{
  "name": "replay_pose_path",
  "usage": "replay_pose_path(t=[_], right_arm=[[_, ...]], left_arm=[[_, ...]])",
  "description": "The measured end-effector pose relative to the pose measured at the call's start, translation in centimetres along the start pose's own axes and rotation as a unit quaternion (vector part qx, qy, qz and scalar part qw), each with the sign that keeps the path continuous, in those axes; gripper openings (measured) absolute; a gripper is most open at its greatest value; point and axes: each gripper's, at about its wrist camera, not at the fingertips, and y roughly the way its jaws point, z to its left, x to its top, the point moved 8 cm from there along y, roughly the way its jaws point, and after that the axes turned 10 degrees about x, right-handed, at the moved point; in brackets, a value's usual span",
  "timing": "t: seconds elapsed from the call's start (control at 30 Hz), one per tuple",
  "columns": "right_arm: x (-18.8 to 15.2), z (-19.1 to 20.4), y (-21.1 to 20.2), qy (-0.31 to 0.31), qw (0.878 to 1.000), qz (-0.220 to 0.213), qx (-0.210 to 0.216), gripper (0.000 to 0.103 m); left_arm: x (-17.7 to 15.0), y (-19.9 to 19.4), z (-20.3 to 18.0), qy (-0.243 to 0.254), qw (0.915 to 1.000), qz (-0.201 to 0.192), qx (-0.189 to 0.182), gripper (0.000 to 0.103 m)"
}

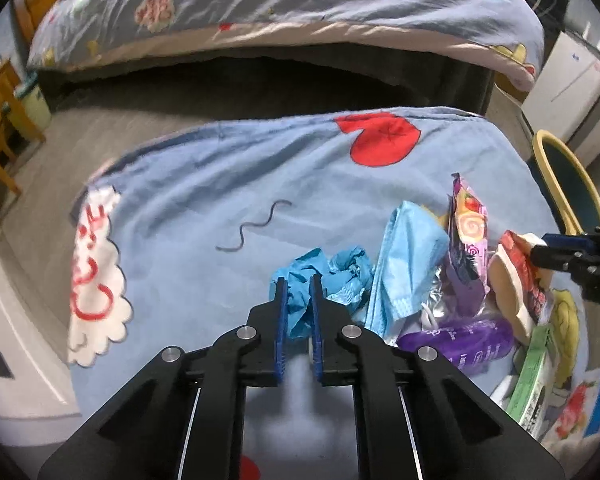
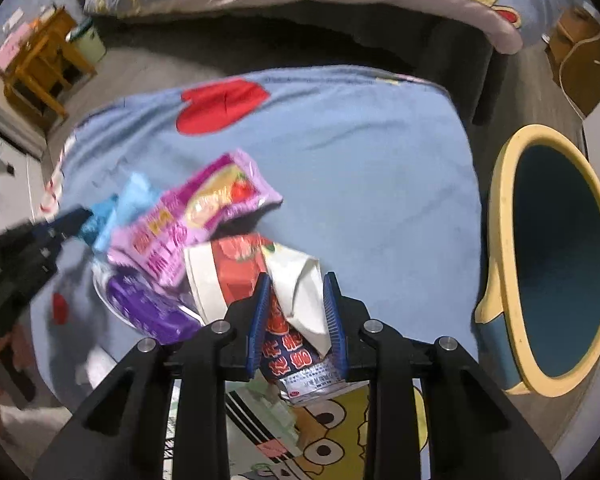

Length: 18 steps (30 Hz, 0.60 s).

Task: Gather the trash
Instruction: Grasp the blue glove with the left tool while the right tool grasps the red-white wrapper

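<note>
Blue crumpled glove (image 1: pixel 332 276) is pinched in the left hand-held gripper (image 1: pixel 299 286), at the trash pile's left edge. At that pile's right, the right hand-held gripper (image 2: pixel 296 284) clamps a crushed paper cup (image 2: pixel 236 276). Beyond sits a yellow-rimmed bin (image 2: pixel 504 208).

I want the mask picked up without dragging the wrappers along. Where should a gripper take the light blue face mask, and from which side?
Grip the light blue face mask on its upper folded body, coming from above on its left. That part stands in a raised ridge and shows clear, while its lower end lies among the purple wrapper and foil, so a pinch low down would likely catch them.
</note>
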Motion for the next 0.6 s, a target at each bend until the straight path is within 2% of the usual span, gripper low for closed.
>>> replay_pose_path(t=[0.03, 0.07, 0.13, 0.37, 0.6], right_arm=[[-0.2, 0.0, 0.3, -0.007, 1.000, 0.005, -0.007, 0.026], [-0.2, 0.0, 0.3, -0.012, 1.000, 0.007, -0.010, 0.018], [-0.1, 0.1, 0.0, -0.018, 1.000, 0.004, -0.012, 0.013], [1.4, -0.5, -3.5, 0.007, 0.999, -0.048, -0.005, 0.012], [3.1, -1.1, -9.7, 0.026, 0.992, -0.125, -0.018, 0.012]], left_arm=[[0.3, -0.4, 0.1, 0.001, 1.0000, -0.008, 0.002, 0.010], [0.5, -0.6, 0.2, -0.001, 0.9999, -0.013, 0.003, 0.010], [1.1, -1.5, 0.7, -0.010, 0.9995, -0.028, 0.005, 0.010], [3.5, -5.0, 2.1, -0.038, 0.9960, -0.080, 0.009, 0.010], [6.3, -9.3, 0.3, -0.028, 0.9900, -0.138, -0.002, 0.010]])
